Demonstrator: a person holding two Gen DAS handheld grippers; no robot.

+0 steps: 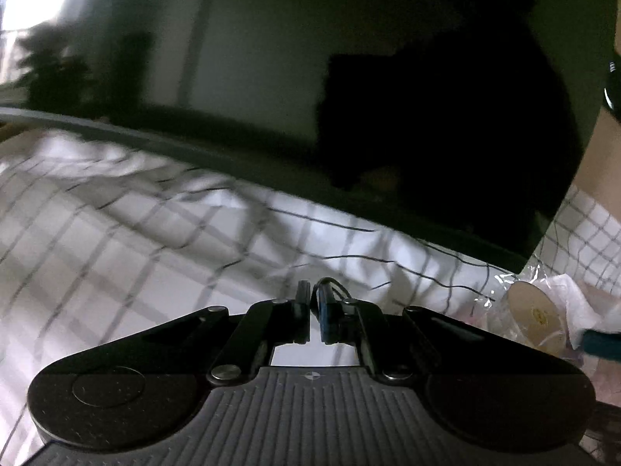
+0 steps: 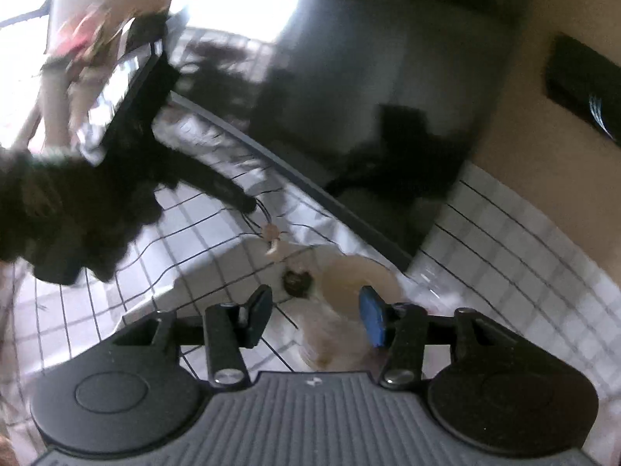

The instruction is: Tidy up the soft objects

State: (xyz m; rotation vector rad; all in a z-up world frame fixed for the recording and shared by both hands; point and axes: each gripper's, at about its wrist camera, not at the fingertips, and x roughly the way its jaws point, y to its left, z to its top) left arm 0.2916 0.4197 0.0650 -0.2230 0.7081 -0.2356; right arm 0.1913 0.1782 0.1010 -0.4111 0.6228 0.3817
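A large dark screen (image 1: 349, 77) is seen standing at the back of a worktop covered by a white checked cloth (image 1: 136, 233). A black furry soft object (image 2: 70, 209) is seen at the left of the right wrist view, blurred; whether it is held cannot be told. A cream soft item (image 2: 341, 310) with a dark patch lies on the cloth, between the part-open jaws of the right gripper (image 2: 316, 318); the pads are not seen pressing on it. The left gripper (image 1: 310, 310) is closed tight, with only thin black cords at its tips; a grip on them cannot be confirmed. Crinkled clear wrapping (image 1: 516, 291) lies at the right. Judgement: the cream item is best centred between the pads before closing, with the cords kept free.
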